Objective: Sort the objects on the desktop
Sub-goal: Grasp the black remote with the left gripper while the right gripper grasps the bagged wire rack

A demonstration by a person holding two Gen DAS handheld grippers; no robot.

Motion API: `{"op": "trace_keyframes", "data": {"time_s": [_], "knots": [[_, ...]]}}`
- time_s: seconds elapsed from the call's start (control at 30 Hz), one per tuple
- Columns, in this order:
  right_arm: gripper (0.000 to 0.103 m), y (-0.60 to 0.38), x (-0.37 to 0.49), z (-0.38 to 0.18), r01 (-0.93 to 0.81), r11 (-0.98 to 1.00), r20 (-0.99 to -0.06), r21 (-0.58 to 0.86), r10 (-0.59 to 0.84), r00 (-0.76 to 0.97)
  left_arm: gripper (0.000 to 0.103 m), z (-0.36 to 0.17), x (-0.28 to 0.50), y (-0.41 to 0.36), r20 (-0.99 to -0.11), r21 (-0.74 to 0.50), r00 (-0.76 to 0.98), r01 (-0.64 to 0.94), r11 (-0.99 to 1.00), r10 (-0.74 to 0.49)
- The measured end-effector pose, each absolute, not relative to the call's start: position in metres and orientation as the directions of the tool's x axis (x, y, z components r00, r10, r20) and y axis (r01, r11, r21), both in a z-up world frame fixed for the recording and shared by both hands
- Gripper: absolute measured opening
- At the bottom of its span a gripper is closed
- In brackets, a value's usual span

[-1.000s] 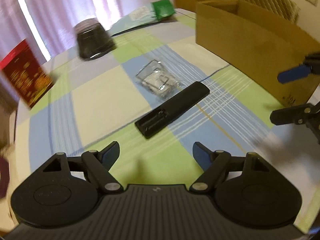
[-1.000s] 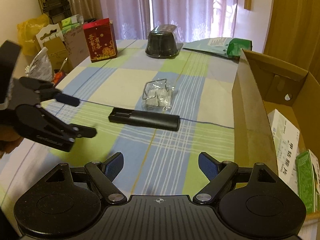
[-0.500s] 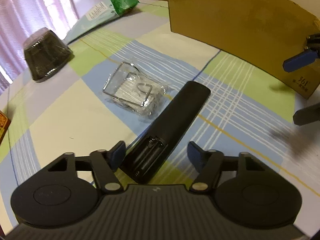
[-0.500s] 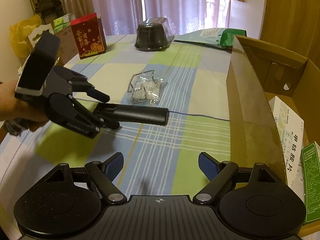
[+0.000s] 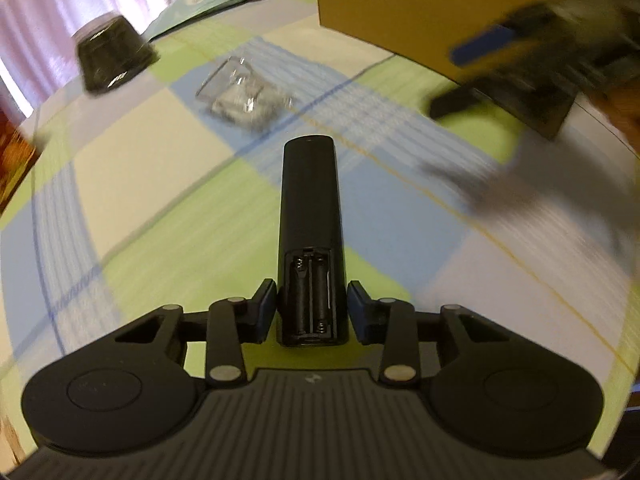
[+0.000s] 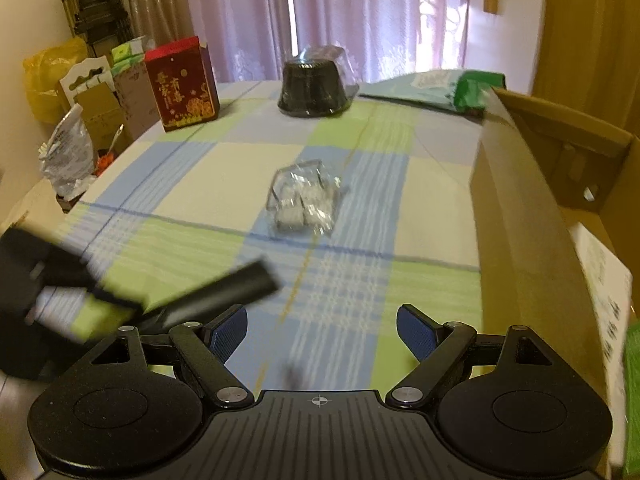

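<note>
Left gripper [image 5: 312, 312] clamped the remote [image 5: 310, 216] by its near, open-battery end, lifted over the checked cloth [image 5: 160, 184]; right gripper [image 6: 322, 330] hung open, empty, box [image 6: 516, 216] to its right

Matt black plastic remote [image 5: 310, 216], crinkly clear glossy plastic bag [image 6: 305, 198], woven checked cloth over the tabletop [image 6: 192, 184], plain brown cardboard box [image 6: 516, 208], ribbed blue pads on black plastic fingers [image 6: 416, 330]
</note>
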State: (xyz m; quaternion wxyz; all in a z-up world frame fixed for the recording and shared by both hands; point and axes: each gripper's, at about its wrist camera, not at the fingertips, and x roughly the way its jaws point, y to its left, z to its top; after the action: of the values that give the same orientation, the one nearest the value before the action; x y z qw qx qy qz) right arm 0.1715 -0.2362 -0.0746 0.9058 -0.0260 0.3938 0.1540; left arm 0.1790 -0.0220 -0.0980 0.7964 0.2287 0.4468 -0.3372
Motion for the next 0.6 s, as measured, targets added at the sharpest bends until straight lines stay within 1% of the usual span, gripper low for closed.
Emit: {"op": "trace_keyframes", "data": {"time_s": [0.17, 0.27, 0.3, 0.37, 0.4, 0.43, 0.47, 0.6], "knots": [[0.084, -0.206, 0.209, -0.086, -0.337, 0.941, -0.694, 0.030, 0.262, 0.670, 0.033, -0.095, 0.152, 0.004, -0.867, 0.027, 0.404, 0.622, 0.782, -0.291], [0.084, -0.187, 0.230, -0.098, -0.364, 0.931, -0.688, -0.008, 0.259, 0.678, 0.035, -0.096, 0.142, 0.011, -0.868, -0.003, 0.416, 0.543, 0.840, -0.271], [0.084, -0.181, 0.236, -0.102, -0.372, 0.928, -0.687, -0.022, 0.256, 0.680, 0.043, -0.096, 0.139, 0.013, -0.869, -0.011, 0.418, 0.517, 0.856, -0.264], [0.083, -0.174, 0.247, -0.111, -0.380, 0.924, -0.692, -0.044, 0.246, 0.678, 0.053, -0.096, 0.132, 0.016, -0.859, -0.025, 0.437, 0.484, 0.875, -0.266], [0.072, -0.171, 0.253, -0.115, -0.386, 0.921, -0.699, -0.047, 0.245, 0.672, 0.053, -0.096, 0.130, 0.017, -0.856, -0.027, 0.443, 0.473, 0.881, -0.265], [0.068, -0.168, 0.257, -0.118, -0.394, 0.917, -0.703, -0.059, 0.242, 0.669, 0.053, -0.096, 0.127, 0.018, -0.854, -0.030, 0.448, 0.463, 0.886, -0.263], [0.066, -0.166, 0.262, -0.121, -0.402, 0.913, -0.708, -0.071, 0.238, 0.665, 0.053, -0.096, 0.125, 0.019, -0.851, -0.029, 0.456, 0.457, 0.889, -0.262], [0.066, -0.157, 0.275, -0.132, -0.417, 0.904, -0.718, -0.099, 0.225, 0.659, 0.053, -0.094, 0.125, 0.021, -0.840, -0.028, 0.478, 0.435, 0.900, -0.257]]}}
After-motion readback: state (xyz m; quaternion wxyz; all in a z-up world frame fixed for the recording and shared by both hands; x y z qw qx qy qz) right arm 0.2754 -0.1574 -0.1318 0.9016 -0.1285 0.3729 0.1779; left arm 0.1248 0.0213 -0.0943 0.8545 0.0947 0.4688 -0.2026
